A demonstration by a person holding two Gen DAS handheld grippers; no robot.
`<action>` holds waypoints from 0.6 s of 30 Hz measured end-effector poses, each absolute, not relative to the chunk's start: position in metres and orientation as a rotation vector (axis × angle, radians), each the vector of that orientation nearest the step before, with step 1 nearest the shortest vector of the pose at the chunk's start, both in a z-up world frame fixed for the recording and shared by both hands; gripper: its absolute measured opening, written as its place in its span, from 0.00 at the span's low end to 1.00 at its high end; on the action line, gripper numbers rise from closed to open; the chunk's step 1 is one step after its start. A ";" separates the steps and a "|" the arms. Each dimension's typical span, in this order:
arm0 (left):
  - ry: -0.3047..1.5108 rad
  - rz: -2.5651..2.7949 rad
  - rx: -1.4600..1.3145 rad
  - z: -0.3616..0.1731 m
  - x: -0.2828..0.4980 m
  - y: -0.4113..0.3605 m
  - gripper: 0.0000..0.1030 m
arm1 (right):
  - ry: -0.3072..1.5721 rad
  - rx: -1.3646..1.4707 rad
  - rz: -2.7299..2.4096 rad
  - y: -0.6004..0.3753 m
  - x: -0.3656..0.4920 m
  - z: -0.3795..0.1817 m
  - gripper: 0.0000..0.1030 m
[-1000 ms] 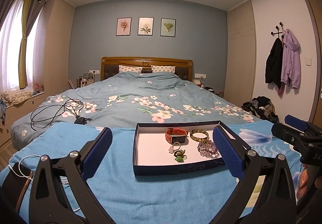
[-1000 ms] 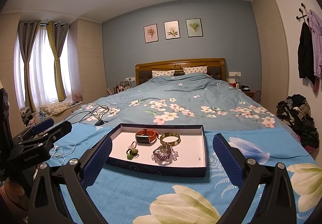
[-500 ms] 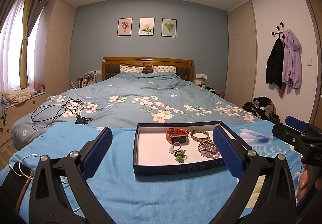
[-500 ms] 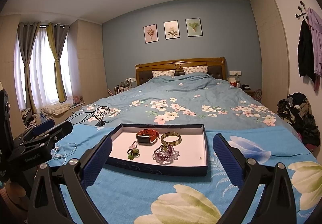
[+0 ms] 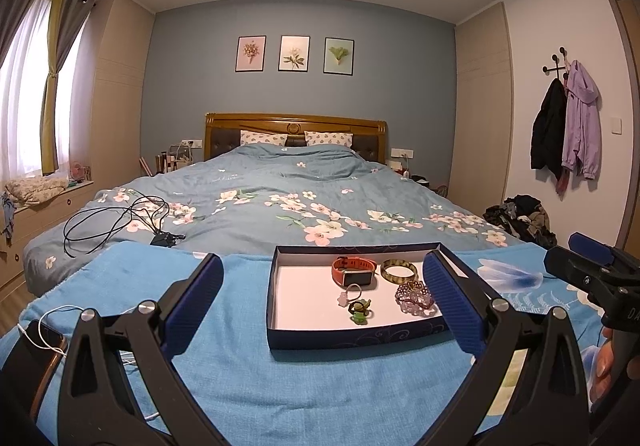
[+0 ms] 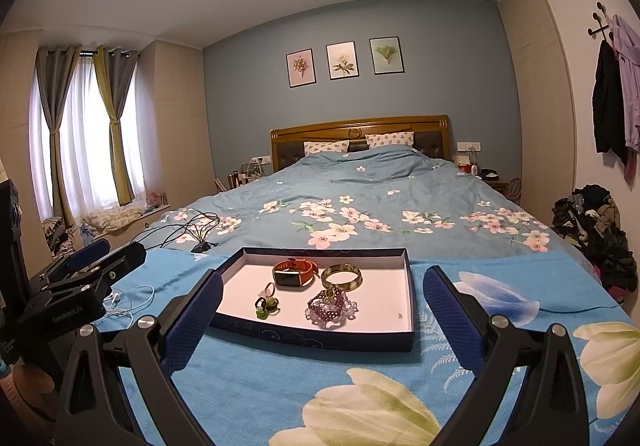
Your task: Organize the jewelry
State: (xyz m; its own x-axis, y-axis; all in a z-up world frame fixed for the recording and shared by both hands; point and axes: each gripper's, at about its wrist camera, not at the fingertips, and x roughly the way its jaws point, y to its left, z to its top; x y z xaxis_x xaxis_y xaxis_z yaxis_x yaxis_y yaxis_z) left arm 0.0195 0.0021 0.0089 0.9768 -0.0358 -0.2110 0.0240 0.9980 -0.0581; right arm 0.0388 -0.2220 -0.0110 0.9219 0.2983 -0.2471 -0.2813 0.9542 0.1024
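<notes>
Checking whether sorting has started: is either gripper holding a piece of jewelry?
No. Both the left gripper and right gripper are open and empty, short of the tray.

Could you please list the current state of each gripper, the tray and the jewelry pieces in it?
Left gripper: open, empty, short of the tray.
Right gripper: open, empty, short of the tray.
Tray: lidless, flat on the blue blanket.
Orange watch: strap closed in a loop, in the tray.
Gold bangle: lying flat.
Purple bead bracelet: bunched in a heap.
Green ring: loose beside a pink ring.
</notes>
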 end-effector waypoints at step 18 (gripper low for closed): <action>0.214 -0.029 -0.053 0.009 0.019 0.003 0.95 | 0.266 0.060 0.302 -0.219 0.039 -0.013 0.94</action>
State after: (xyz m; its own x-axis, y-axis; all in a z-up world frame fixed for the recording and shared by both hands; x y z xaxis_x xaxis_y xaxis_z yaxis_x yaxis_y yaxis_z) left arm 0.0194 0.0034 0.0090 0.9768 -0.0348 -0.2115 0.0235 0.9982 -0.0555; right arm 0.0386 -0.2187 -0.0132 0.9203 0.3012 -0.2497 -0.2855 0.9534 0.0979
